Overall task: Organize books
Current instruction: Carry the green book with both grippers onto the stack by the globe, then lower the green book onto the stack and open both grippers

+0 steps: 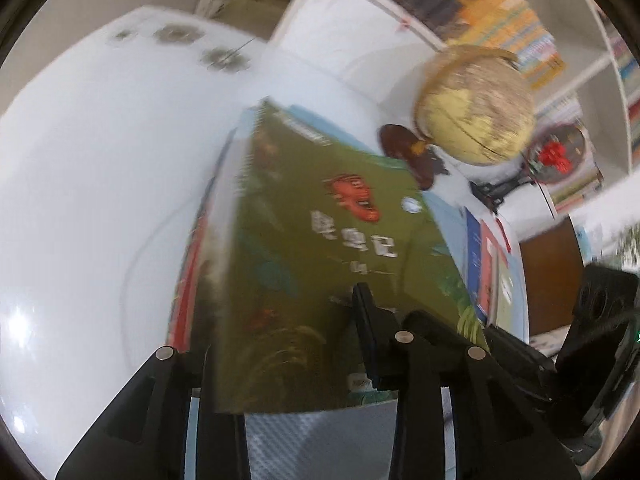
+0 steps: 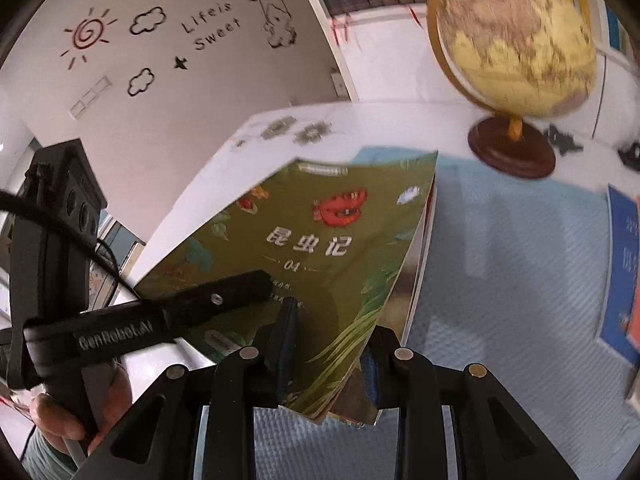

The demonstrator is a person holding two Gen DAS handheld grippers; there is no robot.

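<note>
Clamping the near corner of the stack of books [image 2: 320, 232] with the right gripper [image 2: 330, 332], fingers pinched close on the green cover and the pages under it. Straddling the same stack with the left gripper [image 1: 308, 360], one finger laid along the cover; pressing or merely resting, cannot tell. Holding the stack tilted over the pale blue mat [image 2: 500, 260] on the white tabletop [image 1: 100, 160], near the globe [image 2: 512, 36]. Spotting a blue book [image 2: 624, 260] flat on the mat, off right.
</note>
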